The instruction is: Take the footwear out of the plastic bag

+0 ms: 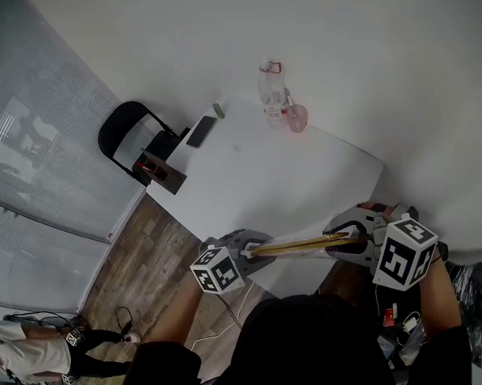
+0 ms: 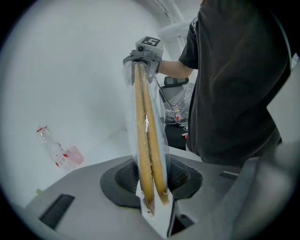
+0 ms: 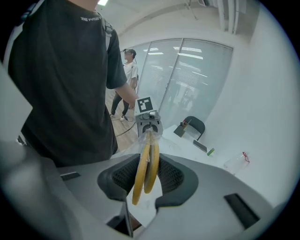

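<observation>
Stretching level between the two grippers, the plastic bag (image 1: 302, 244) is hanging in the air by the near edge of the table (image 1: 288, 178), its long axis running from 9 o'clock to 3 o'clock in the head view. The left gripper (image 1: 255, 252) is clamping the 9 o'clock end and the right gripper (image 1: 349, 239) is pinching the 3 o'clock end, so neither is free. The footwear (image 2: 149, 140), a flat tan pair, is lying pressed together inside the bag, edge-on along that same line and reaching into both sets of jaws. Both grippers are sitting equally near it. Judging by this, the pair is likely needing to slide out lengthwise, though which end is opening is not showing clearly.
</observation>
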Motion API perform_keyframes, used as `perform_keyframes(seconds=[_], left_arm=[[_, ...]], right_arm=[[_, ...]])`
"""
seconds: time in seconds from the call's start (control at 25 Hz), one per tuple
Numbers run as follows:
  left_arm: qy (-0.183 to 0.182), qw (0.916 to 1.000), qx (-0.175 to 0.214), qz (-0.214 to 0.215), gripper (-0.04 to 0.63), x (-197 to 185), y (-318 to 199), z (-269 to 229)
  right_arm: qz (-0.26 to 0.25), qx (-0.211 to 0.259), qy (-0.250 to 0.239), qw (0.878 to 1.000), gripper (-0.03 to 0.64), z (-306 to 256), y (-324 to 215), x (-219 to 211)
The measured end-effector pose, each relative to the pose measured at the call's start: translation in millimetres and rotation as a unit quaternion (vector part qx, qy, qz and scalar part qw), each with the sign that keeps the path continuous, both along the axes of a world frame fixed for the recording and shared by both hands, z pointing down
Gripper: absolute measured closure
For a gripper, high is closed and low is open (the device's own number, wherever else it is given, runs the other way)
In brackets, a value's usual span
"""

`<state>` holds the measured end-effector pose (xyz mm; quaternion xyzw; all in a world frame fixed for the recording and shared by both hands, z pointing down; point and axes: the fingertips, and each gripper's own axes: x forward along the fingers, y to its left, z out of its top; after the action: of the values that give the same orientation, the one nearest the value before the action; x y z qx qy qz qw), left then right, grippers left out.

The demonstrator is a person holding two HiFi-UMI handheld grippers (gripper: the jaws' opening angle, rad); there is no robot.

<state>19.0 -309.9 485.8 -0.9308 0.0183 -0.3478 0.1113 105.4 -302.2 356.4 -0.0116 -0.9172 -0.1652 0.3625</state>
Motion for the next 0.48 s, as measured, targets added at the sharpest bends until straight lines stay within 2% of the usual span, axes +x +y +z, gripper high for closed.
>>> perform_keyframes(seconds=[0.16, 0.28, 0.48], left_arm=[[0.01, 0.9998, -0.01, -0.011, 0.459, -3.8, -1.2, -2.1], [0.019, 0.9995, 0.006, -0.024, 0.457, -2.3, -10.5, -6.1], [0.023, 0.9994, -0.016, -0.022, 0.457, 5.5, -2.1, 6.8]], right_arm=[[0.007, 0.013, -0.001, 1.0, 0.533, -0.3, -4.9, -2.4], [0.003, 0.023, -0.001, 1.0, 0.538, -4.5, -11.2, -2.4], [-0.003, 0.016, 0.002, 1.0, 0.54, 5.7, -8.2, 3.3]])
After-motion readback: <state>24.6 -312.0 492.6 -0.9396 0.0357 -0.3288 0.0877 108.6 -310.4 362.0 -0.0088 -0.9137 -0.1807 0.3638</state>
